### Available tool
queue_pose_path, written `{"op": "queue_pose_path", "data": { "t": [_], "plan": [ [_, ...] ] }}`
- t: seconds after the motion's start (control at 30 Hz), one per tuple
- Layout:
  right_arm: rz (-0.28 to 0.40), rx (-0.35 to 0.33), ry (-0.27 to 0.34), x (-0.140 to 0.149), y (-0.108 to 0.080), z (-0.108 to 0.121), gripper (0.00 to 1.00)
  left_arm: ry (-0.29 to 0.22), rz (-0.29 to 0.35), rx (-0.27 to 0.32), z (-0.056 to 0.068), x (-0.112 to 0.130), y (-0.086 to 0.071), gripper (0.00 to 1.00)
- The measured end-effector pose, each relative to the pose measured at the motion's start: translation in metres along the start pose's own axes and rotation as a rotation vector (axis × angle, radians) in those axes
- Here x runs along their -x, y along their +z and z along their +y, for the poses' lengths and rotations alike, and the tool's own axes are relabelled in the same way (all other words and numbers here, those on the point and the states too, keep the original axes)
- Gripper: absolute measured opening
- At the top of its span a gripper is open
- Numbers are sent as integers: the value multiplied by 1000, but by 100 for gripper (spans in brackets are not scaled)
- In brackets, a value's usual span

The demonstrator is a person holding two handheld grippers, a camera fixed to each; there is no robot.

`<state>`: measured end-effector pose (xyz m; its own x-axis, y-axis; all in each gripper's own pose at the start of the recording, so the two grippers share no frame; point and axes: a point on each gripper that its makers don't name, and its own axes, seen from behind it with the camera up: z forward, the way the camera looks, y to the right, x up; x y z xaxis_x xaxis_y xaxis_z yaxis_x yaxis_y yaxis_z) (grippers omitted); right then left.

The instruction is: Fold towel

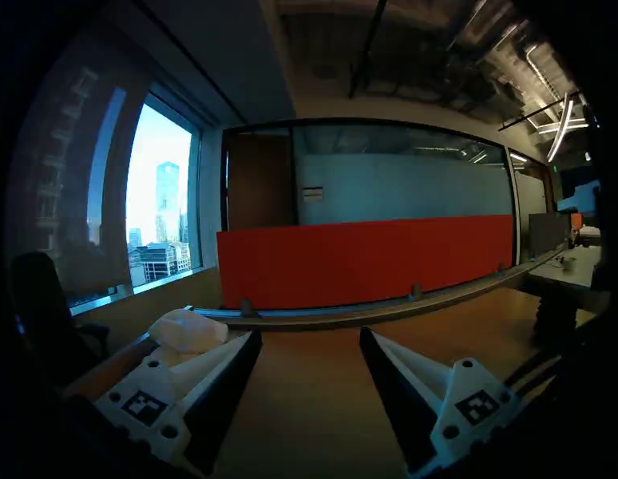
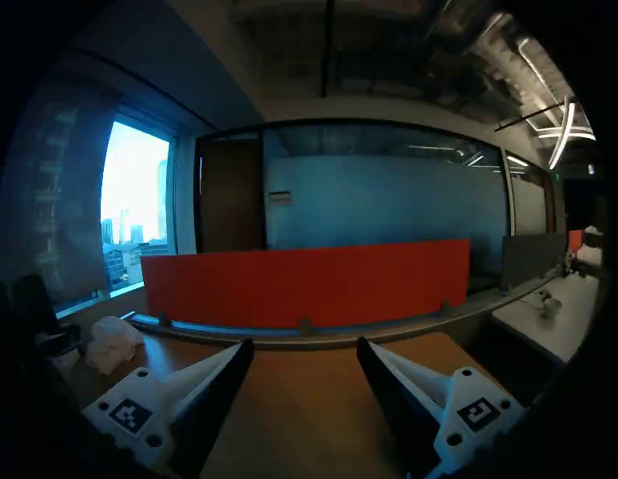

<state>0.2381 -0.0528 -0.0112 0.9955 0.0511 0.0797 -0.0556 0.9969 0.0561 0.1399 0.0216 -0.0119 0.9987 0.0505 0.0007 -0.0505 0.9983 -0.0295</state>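
Presently on the wooden desk:
- Left gripper: jaws spread wide with nothing between them, hovering low over bare desktop.
- Right gripper: jaws likewise parted and holding nothing, above the same desktop.
- Towel: white, crumpled in a heap at the desk's far left corner. In the left gripper view it lies just beyond the left finger; in the right gripper view it sits well apart.
- Red divider panel: upright along the desk's far edge.
- Window: left wall, city towers outside.
- Dark office chair: far left.
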Motion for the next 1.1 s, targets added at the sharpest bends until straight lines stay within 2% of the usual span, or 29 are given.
{"op": "queue_pose_path", "data": {
  "t": [0.27,0.67,1.1],
  "plan": [
    [19,2,-23,14,-5,-4,100,-13,14,-16,-8,44,-2,90],
    [5,13,-77,51,-4,-12,100,-69,22,-30,-21,99,0,90],
    [-9,-3,-92,74,3,-22,100,-68,21,-43,-19,130,7,90]
  ]
}}
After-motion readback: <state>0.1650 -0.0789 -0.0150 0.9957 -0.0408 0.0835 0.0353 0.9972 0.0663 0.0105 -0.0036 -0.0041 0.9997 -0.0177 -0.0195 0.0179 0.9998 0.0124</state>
